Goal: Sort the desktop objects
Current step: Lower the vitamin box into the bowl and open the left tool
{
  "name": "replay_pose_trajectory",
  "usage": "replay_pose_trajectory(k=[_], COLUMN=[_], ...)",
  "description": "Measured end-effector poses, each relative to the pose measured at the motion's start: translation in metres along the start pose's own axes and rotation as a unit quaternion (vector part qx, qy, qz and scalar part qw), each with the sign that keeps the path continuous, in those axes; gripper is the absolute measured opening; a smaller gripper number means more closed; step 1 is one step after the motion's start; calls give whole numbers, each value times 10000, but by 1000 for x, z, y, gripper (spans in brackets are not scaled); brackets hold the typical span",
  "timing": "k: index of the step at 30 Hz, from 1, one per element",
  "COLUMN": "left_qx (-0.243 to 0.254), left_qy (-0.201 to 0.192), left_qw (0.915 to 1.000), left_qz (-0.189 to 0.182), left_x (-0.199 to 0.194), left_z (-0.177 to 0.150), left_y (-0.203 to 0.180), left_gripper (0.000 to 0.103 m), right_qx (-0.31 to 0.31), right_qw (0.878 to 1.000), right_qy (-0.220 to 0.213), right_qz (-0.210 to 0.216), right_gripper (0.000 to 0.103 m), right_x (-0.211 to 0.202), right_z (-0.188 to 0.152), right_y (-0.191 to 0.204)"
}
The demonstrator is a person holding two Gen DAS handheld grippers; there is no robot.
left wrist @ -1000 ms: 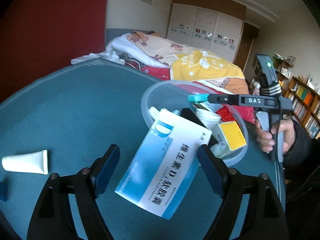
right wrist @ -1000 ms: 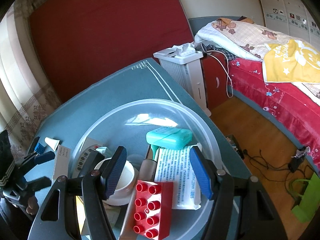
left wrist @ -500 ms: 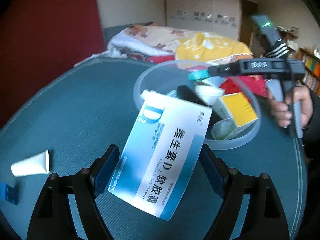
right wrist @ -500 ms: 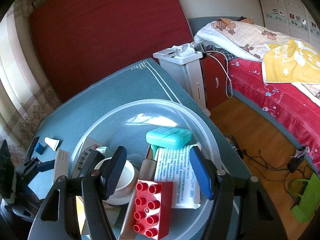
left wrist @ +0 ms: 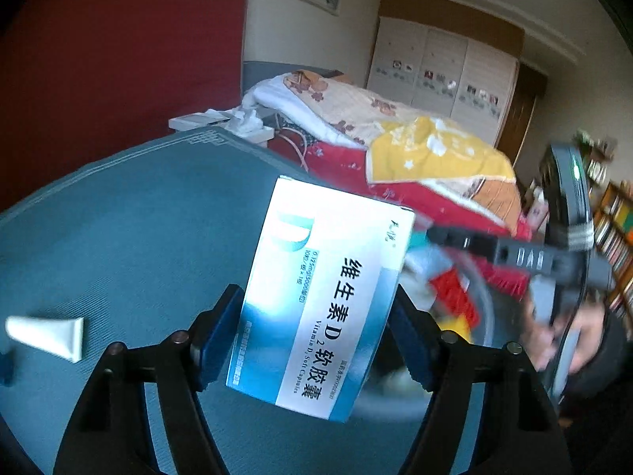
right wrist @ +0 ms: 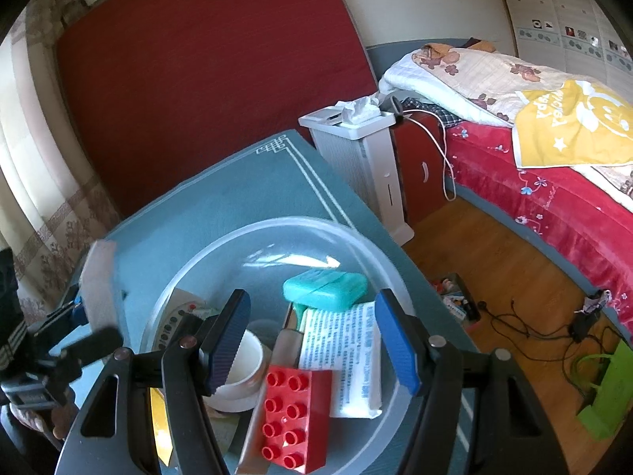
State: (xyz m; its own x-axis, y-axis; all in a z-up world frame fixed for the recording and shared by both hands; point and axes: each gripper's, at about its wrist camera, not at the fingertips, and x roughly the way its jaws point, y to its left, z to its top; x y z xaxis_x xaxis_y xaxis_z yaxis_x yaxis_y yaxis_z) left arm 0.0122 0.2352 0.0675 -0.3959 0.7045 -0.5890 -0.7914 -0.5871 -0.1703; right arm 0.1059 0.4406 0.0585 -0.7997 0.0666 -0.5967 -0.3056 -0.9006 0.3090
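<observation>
2 grippers in play. Left gripper point(left wrist: 316, 340) jaws are closing on 1 vitamin D box point(left wrist: 320, 301), lifted above the counter point(left wrist: 130, 229), bowl point(right wrist: 273, 233) at its 3 o'clock. Risk: the tilted box slips out before the squeeze firms up. Right gripper point(right wrist: 312, 340) jaws half-wide, empty, over the bowl. 1 red brick point(right wrist: 294, 415), 1 teal case point(right wrist: 324, 289), 1 white tube point(left wrist: 47, 334).

The left gripper point(left wrist: 316, 332) has closed on the vitamin box point(left wrist: 322, 297) and lifted it off the bowl's point(right wrist: 356, 237) rim.
</observation>
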Motion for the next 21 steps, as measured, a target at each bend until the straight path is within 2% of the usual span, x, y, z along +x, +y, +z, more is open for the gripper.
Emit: replay_pose_trajectory(k=[5, 8, 13, 15, 21], left_qx=[-119, -37, -42, -95, -388], left_qy=[110, 151, -64, -165, -194], left_qw=[9995, 9995, 10000, 9996, 9968], left_qz=[-279, -267, -9, 208, 673], left_x=[31, 45, 42, 34, 17], left_z=[26, 36, 40, 40, 36], left_y=[-23, -38, -44, -39, -21], left_gripper=[76, 84, 84, 84, 86], right_qx=[76, 126, 232, 226, -37], right_qw=[9999, 9997, 9994, 9994, 9998], right_qy=[-64, -118, -165, -172, -175], right_qz=[-95, -167, -211, -217, -124], right_gripper=[70, 70, 70, 70, 70], right_x=[-2, -3, -4, -4, -4], right_z=[4, 7, 12, 12, 6], right_y=[-6, -11, -17, -17, 0])
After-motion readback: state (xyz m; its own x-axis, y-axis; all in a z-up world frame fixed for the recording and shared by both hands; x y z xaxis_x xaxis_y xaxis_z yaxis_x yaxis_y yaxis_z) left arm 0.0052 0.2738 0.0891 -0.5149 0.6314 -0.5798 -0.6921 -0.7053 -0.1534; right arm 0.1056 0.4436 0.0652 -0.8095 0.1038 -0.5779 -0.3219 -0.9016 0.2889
